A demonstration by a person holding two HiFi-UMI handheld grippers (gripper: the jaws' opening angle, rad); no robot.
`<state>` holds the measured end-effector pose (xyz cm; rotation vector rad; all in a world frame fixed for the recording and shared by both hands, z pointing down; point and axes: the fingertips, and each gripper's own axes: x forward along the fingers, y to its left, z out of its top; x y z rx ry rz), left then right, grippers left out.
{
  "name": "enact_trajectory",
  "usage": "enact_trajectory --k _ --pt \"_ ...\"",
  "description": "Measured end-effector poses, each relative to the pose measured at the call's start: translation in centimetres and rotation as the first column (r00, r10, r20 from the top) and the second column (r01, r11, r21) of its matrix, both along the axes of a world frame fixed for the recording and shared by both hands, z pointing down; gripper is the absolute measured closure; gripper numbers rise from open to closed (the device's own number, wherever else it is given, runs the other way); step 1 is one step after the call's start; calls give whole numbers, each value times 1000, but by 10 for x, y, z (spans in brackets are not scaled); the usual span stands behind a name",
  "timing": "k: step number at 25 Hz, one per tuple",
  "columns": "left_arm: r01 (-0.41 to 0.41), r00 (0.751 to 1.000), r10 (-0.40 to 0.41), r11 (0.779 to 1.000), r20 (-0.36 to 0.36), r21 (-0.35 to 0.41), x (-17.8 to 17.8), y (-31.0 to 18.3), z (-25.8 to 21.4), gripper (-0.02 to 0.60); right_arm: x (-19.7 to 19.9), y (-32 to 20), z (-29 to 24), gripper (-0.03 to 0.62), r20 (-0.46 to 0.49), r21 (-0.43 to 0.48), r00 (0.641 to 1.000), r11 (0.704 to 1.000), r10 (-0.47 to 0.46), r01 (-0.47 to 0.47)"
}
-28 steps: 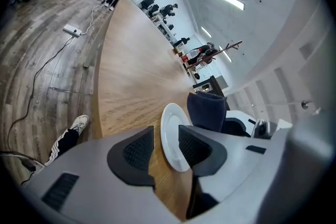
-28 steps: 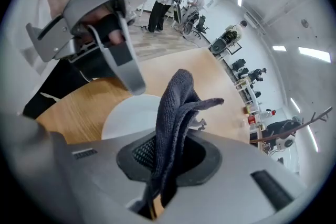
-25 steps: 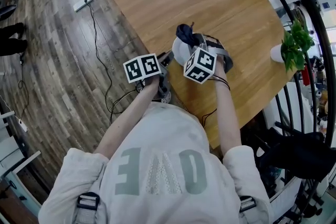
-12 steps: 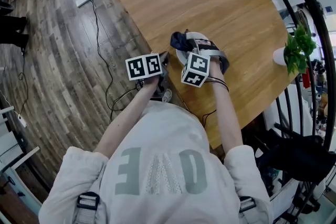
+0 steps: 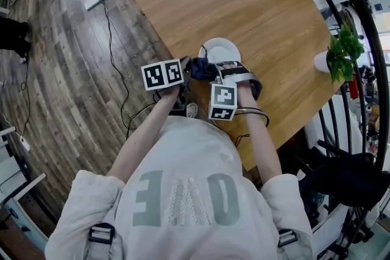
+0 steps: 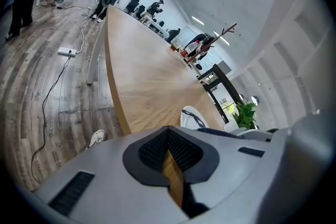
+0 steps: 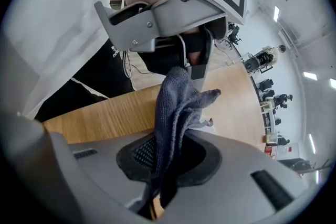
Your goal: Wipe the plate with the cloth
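Right gripper: the right gripper has its jaws closed on the dark blue-grey fabric cloth. The fabric comes up out of the narrow gap between its dark pads in a bunched fold.
Left gripper: the left gripper has its jaws pressed together at the tips. The right gripper view shows the far end of the cloth caught there, so the cloth runs between the two grippers.
Cloth: in the head view it is held off the desk between the two marker cubes, close to the person's body. It is on the near side of the plate and by its rim; I cannot tell whether it touches the plate.
Plate: the round white plate lies flat on the desk near the near edge, just beyond the grippers. Its upper face is bare.
Desk: the light wooden desk stretches away from the person.
Plant: a green leafy plant in a white pot stands at the right edge of the desk, well apart from the plate.
Floor: the grey-brown plank floor lies to the left, with a white power strip and its cable on it.
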<state>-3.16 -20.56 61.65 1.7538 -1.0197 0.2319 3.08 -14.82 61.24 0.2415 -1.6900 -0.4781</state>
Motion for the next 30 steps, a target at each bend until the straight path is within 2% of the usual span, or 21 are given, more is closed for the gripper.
enact_trajectory --k 4,7,9,10,11,12,13,14,16,18,21,22,23,24,25,26,27,28,30 --pt "-3 1000 3 999 10 49 -2 0 -1 575 1 -4 -6 534 28 24 998 998 52 -53" --pt "-12 998 2 991 70 136 -14 4 -9 574 -3 -8 -26 534 160 46 978 989 134 -143" --pt "-23 995 -1 973 102 229 -19 2 -29 574 -6 -14 -55 534 325 39 921 970 213 -239" --pt "-31 994 -1 957 112 288 -18 -3 -44 574 -6 -18 -74 534 424 27 868 954 259 -298" --pt "-43 993 0 934 121 356 -16 -8 -63 574 -4 -22 -95 534 525 12 796 933 301 -360" --pt "-60 991 1 900 136 432 -13 -14 -85 574 0 -26 -117 534 619 -3 712 907 333 -422" --pt "-85 987 2 854 162 513 -10 -19 -110 574 4 -29 -138 534 700 -16 622 878 352 -478" --pt "-118 980 -1 797 197 592 -7 -23 -137 574 8 -32 -158 534 765 -27 535 849 358 -528" --pt "-178 965 -25 666 261 724 -2 -27 -190 574 14 -33 -197 534 857 -38 395 805 330 -592" --pt "-201 961 -59 528 271 825 3 -21 -244 574 14 -27 -234 534 922 -25 293 795 252 -606" --pt "-223 959 -103 294 263 929 15 4 -317 574 15 -12 -283 534 982 -8 142 785 122 -620" --pt "-236 957 -114 236 268 943 20 12 -333 574 20 -8 -292 534 990 -20 96 770 105 -637" --pt "-247 955 -117 201 273 948 25 19 -342 574 26 -4 -295 534 993 -43 56 750 106 -660" --pt "-244 957 -111 189 268 951 29 25 -346 574 35 -2 -292 534 993 -74 20 724 120 -686" --pt "-226 964 -97 195 248 954 33 29 -348 574 43 0 -286 534 990 -107 -12 695 140 -711" --pt "-202 972 -79 212 223 956 37 31 -348 574 51 1 -279 534 987 -134 -37 670 157 -730" --pt "-185 977 -61 227 204 956 41 33 -347 574 56 2 -274 534 984 -147 -47 653 169 -743" --pt "-186 978 -46 233 202 954 47 36 -346 574 60 3 -270 534 984 -146 -40 645 176 -750" --pt "-227 971 -27 222 239 948 58 41 -343 574 65 4 -267 534 984 -123 -11 635 176 -763"
